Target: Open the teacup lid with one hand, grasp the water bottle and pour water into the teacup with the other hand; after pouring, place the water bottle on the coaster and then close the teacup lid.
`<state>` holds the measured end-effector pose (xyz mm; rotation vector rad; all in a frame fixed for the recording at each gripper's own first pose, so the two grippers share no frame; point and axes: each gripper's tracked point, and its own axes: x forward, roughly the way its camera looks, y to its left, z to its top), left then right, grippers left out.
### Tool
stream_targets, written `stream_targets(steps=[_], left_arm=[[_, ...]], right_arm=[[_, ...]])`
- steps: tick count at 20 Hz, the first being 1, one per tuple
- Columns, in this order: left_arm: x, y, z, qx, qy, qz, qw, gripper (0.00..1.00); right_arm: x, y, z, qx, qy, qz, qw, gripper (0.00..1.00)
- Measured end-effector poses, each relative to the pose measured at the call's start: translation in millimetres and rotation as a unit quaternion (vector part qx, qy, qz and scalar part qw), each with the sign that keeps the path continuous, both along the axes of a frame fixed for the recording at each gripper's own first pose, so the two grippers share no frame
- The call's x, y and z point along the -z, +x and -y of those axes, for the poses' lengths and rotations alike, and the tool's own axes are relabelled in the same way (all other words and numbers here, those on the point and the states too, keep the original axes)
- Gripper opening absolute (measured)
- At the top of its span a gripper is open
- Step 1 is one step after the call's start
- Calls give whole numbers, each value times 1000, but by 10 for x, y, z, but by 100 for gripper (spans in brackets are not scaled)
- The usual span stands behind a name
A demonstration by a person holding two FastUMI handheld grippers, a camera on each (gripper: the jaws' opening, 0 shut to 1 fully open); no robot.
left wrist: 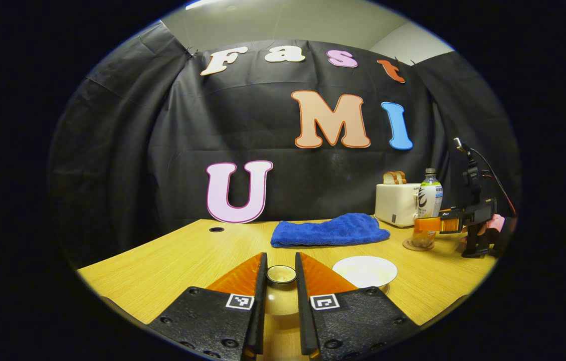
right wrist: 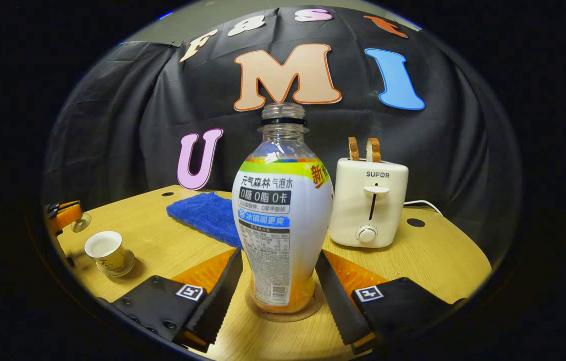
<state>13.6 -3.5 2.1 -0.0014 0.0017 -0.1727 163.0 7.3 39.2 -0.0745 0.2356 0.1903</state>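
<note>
On the round brown coaster (right wrist: 283, 317), upright: clear plastic water bottle (right wrist: 283, 210) with a white, green and yellow label, cap off, neck open. Liquid level inside impossible to tell through the label.

Either side of the bottle's lower body, close against it: the two fingers of the right gripper (right wrist: 278, 253). Pressing or merely beside, impossible to tell.

Far to the left in the right gripper view, well apart from the bottle: small white ceramic teacup (right wrist: 105, 249) on a matching saucer (right wrist: 122, 268), mouth uncovered, inside pale; water in it or not, unclear.

Off the cup, raised up and to its left: pale domed lid (left wrist: 281, 301) with a round knob, pinched at that knob between the fingers of the left gripper (left wrist: 280, 255), both fingers tight on it. In the left gripper view, the cup's white mouth just right of those fingers.

Farther back on the light wooden table (left wrist: 162, 260): crumpled blue cloth towel (left wrist: 328, 230), between the cup and the wall. To its right, a cream toaster (right wrist: 368, 200) with two slices of bread standing in the slots, just behind and beside the bottle. In the right gripper view, the towel's near corner hidden behind the bottle.
</note>
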Motion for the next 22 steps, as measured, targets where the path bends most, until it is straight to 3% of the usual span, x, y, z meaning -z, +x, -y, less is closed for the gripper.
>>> stream_targets(steps=[3,5,7,8,9,11,17,20,22], left_arm=[[1,3,-2,0,0,0,1000,26],[6,4,5,0,0,0,1000,26],[1,-5,5,0,0,0,1000,26],[8,-5,-1,0,0,0,1000,26],[5,-1,5,0,0,0,1000,26],[4,0,9,1,0,-1,1000,26],[9,9,56,6,-1,0,1000,26],[21,31,117,12,-1,-1,1000,26],[18,59,216,23,-2,0,1000,27]], right_arm=[[-3,-19,10,1,8,-1,1000,97],[-11,-28,13,0,10,0,1000,94],[-24,-65,15,-2,6,4,1000,97],[-35,-92,28,-1,5,7,1000,90],[-46,-121,38,1,5,9,1000,97],[-55,-185,54,4,10,13,1000,90],[-177,-410,140,20,13,45,999,97],[-223,-537,201,33,18,58,998,90],[-260,-650,193,31,19,70,997,94]])
